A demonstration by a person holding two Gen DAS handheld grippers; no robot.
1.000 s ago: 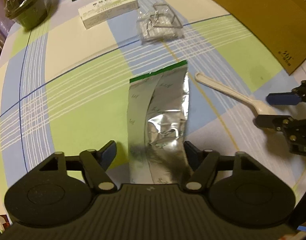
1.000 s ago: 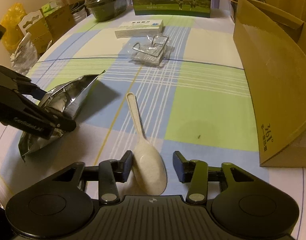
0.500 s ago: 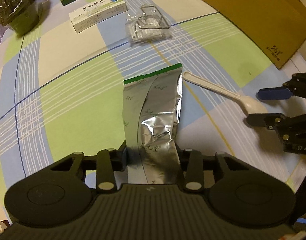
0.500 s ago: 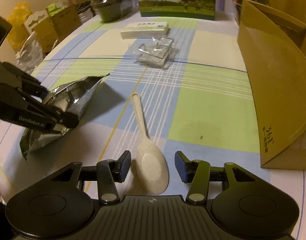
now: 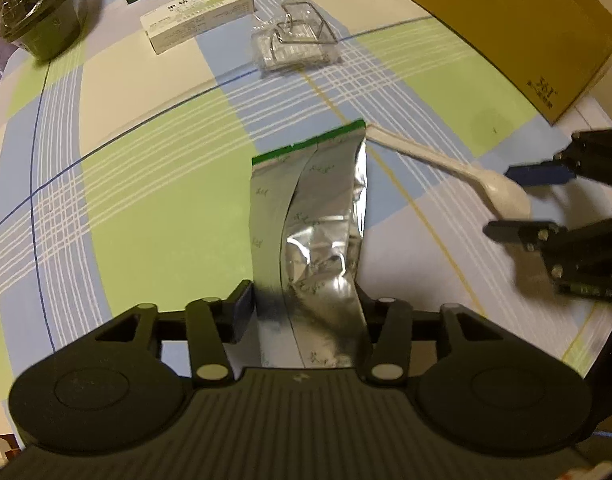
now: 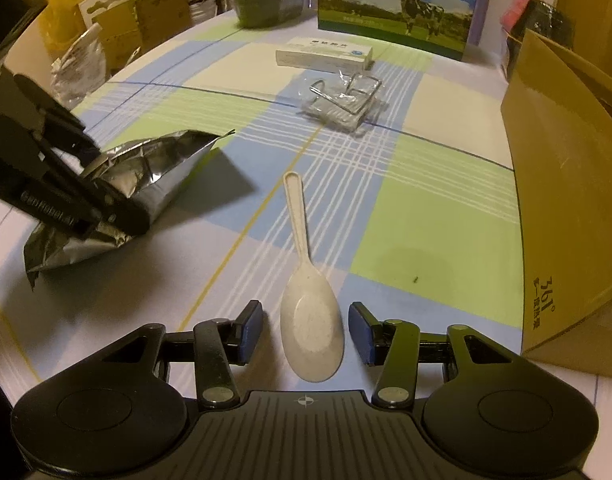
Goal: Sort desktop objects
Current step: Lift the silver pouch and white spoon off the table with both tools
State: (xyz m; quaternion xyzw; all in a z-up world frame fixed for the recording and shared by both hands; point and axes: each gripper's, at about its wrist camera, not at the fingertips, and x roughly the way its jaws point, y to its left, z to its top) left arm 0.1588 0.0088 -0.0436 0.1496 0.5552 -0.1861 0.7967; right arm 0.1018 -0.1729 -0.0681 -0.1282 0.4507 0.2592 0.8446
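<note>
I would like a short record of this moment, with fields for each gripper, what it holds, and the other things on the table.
left gripper: shut on the foil bag
right gripper: open, one finger each side of the spoon bowl, not touching
spoon: flat on the tablecloth, handle pointing away
cardboard box: on the right, open
further back: medicine box, clear plastic packet, milk carton

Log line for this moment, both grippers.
left gripper: shut on foil pouch | right gripper: open, straddling spoon bowl | spoon: on table | box: right
</note>
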